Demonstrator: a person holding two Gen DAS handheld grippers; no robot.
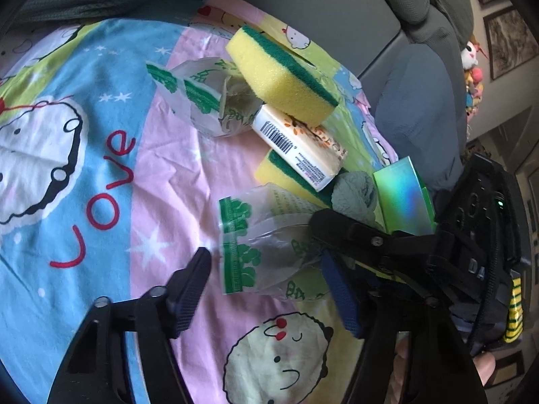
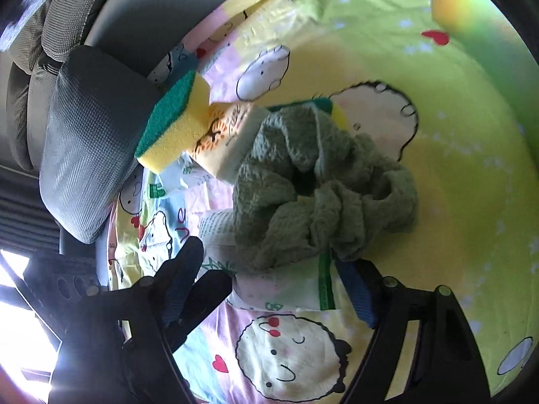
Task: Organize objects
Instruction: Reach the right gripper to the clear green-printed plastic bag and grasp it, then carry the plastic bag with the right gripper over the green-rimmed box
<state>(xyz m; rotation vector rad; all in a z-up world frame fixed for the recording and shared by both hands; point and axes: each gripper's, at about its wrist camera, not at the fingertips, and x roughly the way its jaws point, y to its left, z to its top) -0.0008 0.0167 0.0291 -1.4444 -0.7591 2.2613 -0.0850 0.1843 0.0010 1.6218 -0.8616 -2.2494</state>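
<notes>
A pile lies on the cartoon bedsheet (image 1: pixel 101 155). A yellow-green sponge (image 1: pixel 279 74) rests on a white soap box (image 1: pixel 299 148), which lies over a second sponge (image 1: pixel 269 171). A clear green-printed bag (image 1: pixel 266 245) lies between the open fingers of my left gripper (image 1: pixel 269 286). A second such bag (image 1: pixel 202 101) sits behind. A green cloth (image 2: pixel 323 185) lies bunched on the near bag (image 2: pixel 289 289). My right gripper (image 2: pixel 273 262) is open around the bag's edge, below the cloth. It also shows in the left wrist view (image 1: pixel 353 229), reaching in over the bag.
A shiny green box (image 1: pixel 404 198) stands right of the pile; it also shows in the right wrist view (image 2: pixel 471 6). A grey cushion (image 2: pixel 87 141) and sofa back (image 1: pixel 337 6) border the sheet. Toys (image 1: pixel 471 77) hang at the far right.
</notes>
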